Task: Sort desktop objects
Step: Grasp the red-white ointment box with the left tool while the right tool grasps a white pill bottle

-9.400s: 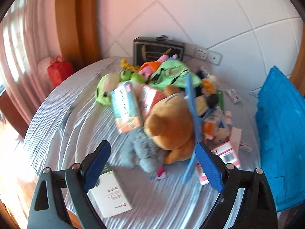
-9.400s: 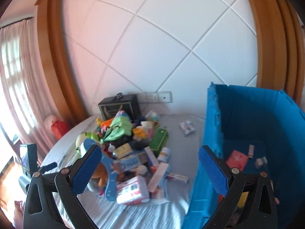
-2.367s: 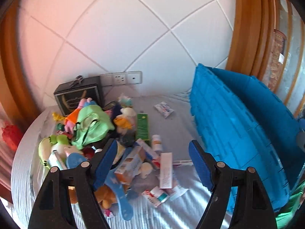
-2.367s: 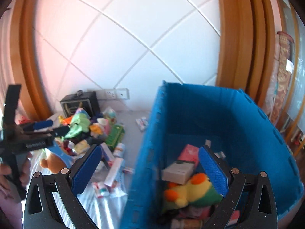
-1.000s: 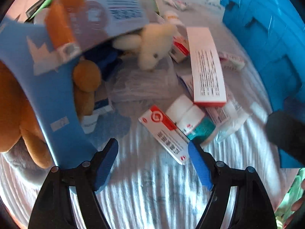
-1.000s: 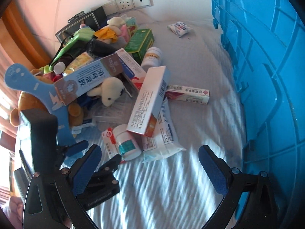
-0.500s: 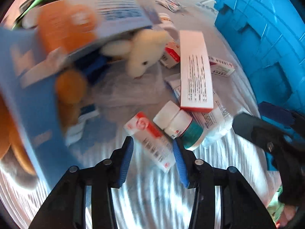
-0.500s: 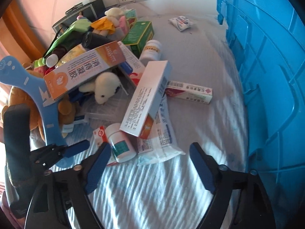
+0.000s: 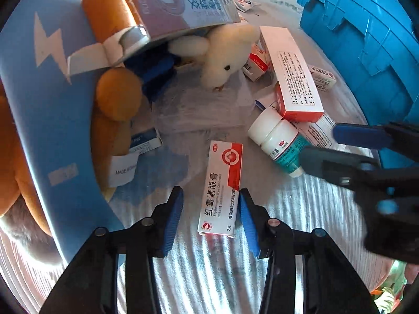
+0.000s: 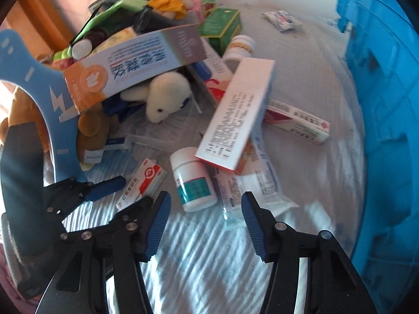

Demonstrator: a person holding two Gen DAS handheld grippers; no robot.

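A small red-and-white ointment box [image 9: 221, 188] [image 10: 142, 183] lies flat on the striped cloth. My left gripper [image 9: 209, 204] [image 10: 136, 191] points down over it. The box sits between the jaws, against the right pad, with a gap at the left pad. A white pill bottle with a teal label [image 10: 193, 180] [image 9: 280, 141] lies on its side beside the box. My right gripper [image 10: 205, 209] [image 9: 318, 144] hangs over the bottle's near end. Its jaws are closing, and their pads are clear of the bottle. The blue crate [image 10: 387, 78] [image 9: 366, 26] stands to the right.
A long white-and-red carton [image 10: 241, 115] leans on a clear plastic pouch [image 10: 251, 183] behind the bottle. Farther back is a heap: a white plush toy [image 10: 167, 96], a brown teddy [image 9: 115, 96], a blue cardboard cutout [image 9: 47, 104], an orange-and-blue carton [image 10: 136, 65] and a green box [image 10: 220, 26].
Both grippers have come down closer to the cloth. The left jaws have narrowed around the ointment box. The right jaws have narrowed from wide open and now straddle the bottle's end.
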